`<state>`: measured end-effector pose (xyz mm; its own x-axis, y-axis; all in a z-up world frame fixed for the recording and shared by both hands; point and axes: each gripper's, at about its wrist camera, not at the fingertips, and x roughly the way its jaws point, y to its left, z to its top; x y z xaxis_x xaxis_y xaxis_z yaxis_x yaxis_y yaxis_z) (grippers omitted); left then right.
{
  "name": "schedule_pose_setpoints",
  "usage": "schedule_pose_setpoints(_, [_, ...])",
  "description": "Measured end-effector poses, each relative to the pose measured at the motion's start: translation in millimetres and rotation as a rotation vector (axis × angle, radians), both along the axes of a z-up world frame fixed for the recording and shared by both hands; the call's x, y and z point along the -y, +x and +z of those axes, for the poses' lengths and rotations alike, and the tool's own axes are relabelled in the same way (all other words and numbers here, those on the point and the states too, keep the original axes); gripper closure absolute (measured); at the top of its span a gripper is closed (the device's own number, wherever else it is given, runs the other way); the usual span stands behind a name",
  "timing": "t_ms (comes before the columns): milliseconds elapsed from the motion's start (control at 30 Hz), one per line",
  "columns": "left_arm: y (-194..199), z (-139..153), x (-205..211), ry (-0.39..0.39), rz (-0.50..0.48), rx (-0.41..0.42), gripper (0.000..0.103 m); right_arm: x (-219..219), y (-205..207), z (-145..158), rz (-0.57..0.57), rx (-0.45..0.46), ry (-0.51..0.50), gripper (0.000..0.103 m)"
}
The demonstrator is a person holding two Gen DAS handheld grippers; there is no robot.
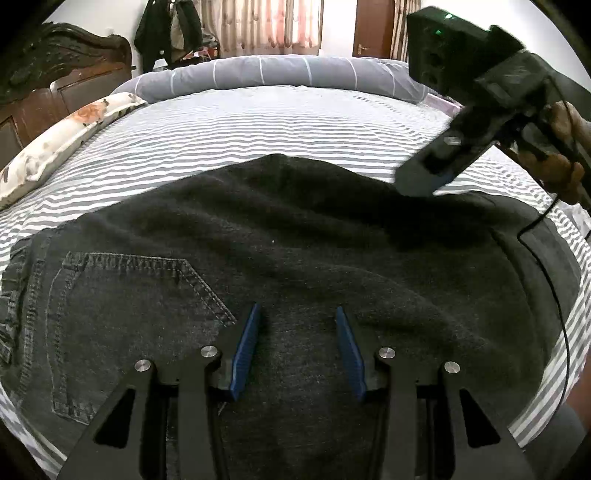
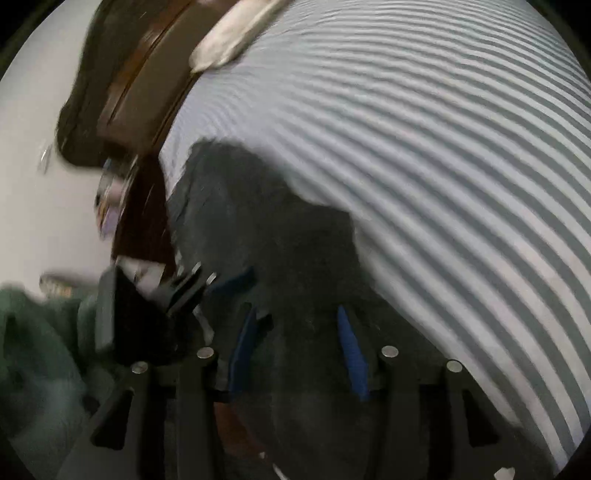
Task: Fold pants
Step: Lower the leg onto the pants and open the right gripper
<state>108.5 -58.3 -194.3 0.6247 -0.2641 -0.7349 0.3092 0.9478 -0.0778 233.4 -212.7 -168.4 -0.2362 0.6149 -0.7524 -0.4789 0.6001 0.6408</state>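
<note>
Pants [image 1: 295,236], dark denim, centre frame on striped bed [image 1: 258,122]: fold best flattened evenly; left gripper [image 1: 295,325] wide and empty, right gripper [image 2: 295,325] seemingly likewise, view blurred.

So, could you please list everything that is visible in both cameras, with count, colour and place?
pants: one pair, dark grey denim, spread over the near part of the bed, back pocket facing up at left
bed sheet: one, grey and white stripes, under the pants
rolled duvet: one, grey with thin white lines, along the far edge
pillow: one, cream with floral print, far left by the headboard
headboard: one, dark brown wood, left
hanging clothes: several, dark, back wall
curtains: pink-beige, back window
door: one, brown, back right
left claw: open, blue pads, over the pants
right claw: open, blue pads, above the pants' far right edge; its view is blurred
</note>
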Motion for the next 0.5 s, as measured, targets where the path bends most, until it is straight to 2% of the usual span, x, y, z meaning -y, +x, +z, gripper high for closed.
schedule_pose_setpoints(133, [-2.1,1.0,1.5,-0.006,0.003,0.003,0.059,-4.1,-5.8,-3.1,0.052,-0.063,0.046,0.055])
schedule_pose_setpoints(200, [-2.2,1.6,0.6,-0.010,0.000,0.000,0.059,-7.6,-9.5,1.8,0.041,-0.020,0.022,0.055])
schedule_pose_setpoints(333, [-2.4,3.5,0.1,-0.020,0.002,-0.004,0.059,-8.1,-21.1,3.2,0.049,-0.076,0.104,0.055])
schedule_pose_setpoints(433, [1.9,3.6,-2.1,-0.019,0.004,0.000,0.059,-14.7,-22.1,-3.5,0.046,-0.041,0.029,0.056])
schedule_pose_setpoints(500, [2.6,3.6,-2.0,-0.011,0.001,0.004,0.059,-10.8,-11.2,4.6,-0.021,0.006,0.058,0.056])
